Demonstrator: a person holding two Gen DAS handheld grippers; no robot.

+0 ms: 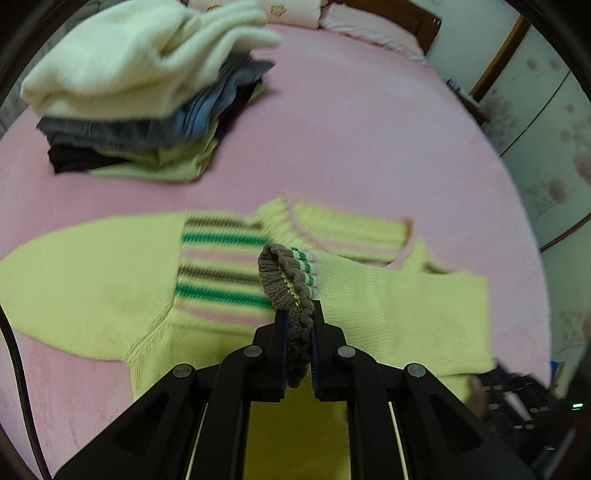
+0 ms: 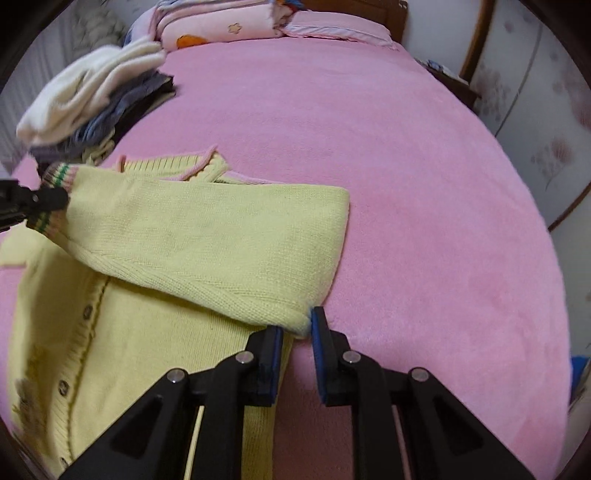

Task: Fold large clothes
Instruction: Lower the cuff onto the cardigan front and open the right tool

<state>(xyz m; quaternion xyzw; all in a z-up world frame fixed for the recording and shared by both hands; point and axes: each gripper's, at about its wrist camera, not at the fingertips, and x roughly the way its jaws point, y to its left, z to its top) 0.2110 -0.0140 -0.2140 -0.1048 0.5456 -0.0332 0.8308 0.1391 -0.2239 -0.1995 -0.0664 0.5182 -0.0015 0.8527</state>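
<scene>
A pale yellow knit cardigan [image 1: 92, 280] with green, brown and pink stripes lies on the pink bed; it also shows in the right wrist view [image 2: 207, 236] with its button placket. My left gripper [image 1: 299, 314] is shut on the brown ribbed sleeve cuff [image 1: 288, 280] and holds that sleeve folded across the body; it shows at the left edge of the right wrist view [image 2: 48, 199]. My right gripper [image 2: 297, 325] is at the sleeve's folded shoulder corner [image 2: 295, 321], jaws slightly apart, fabric edge between the tips.
A stack of folded clothes [image 1: 147, 92], cream sweater on top, sits at the far left of the bed [image 1: 351, 129]; it also shows in the right wrist view [image 2: 88, 96]. Pillows and quilts [image 2: 221, 26] lie at the headboard. Wardrobe doors [image 2: 535, 110] stand to the right.
</scene>
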